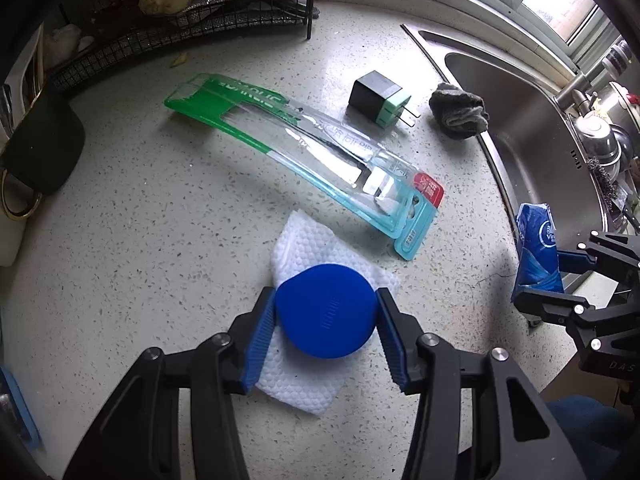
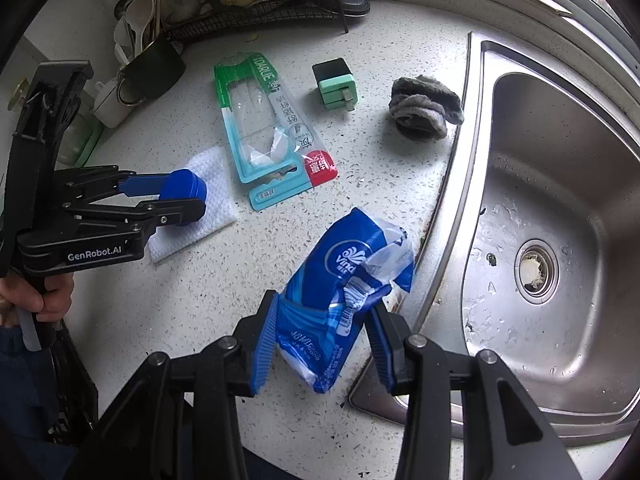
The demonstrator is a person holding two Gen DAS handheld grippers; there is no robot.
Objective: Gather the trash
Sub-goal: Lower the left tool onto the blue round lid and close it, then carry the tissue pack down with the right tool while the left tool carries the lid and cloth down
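Blue on blue: the left claw pinches a round, matte blue cap by its ribbed rim, just above a quilted white paper towel lying flat on the speckled stone desk. The right claw squeezes a crinkled blue plastic tissue wrapper near the edge of the steel sink, its film buckled between the pads. Both pieces appear lifted for disposal. Left on the desk: a long, clear toothbrush blister pack with green and teal card edges, apparently empty, a boxy charger plug and a balled grey rag.
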